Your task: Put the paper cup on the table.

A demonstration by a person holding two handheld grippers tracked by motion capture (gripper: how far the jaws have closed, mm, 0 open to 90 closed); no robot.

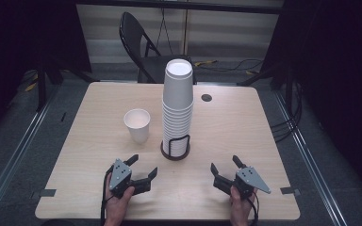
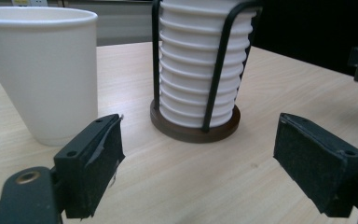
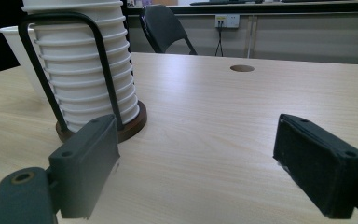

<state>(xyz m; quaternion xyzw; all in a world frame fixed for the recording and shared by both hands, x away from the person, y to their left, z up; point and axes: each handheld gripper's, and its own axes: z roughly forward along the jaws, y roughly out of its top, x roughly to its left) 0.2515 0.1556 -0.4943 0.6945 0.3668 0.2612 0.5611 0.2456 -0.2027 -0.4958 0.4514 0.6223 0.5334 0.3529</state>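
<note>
A tall stack of white paper cups (image 1: 177,106) stands upside down in a round brown holder with black wire loops (image 1: 175,151) at the table's middle. One single white cup (image 1: 137,125) stands upright just left of it. My left gripper (image 1: 144,166) rests open near the front edge, pointing at the holder (image 2: 194,128) and the single cup (image 2: 46,70). My right gripper (image 1: 225,168) is open too, front right of the stack (image 3: 86,70), with nothing between its jaws.
The wooden table (image 1: 226,127) has a small round cable hole (image 1: 206,98) at the back right. A black folding chair (image 1: 143,49) stands behind the table. Tape marks sit at the front corners (image 1: 45,193).
</note>
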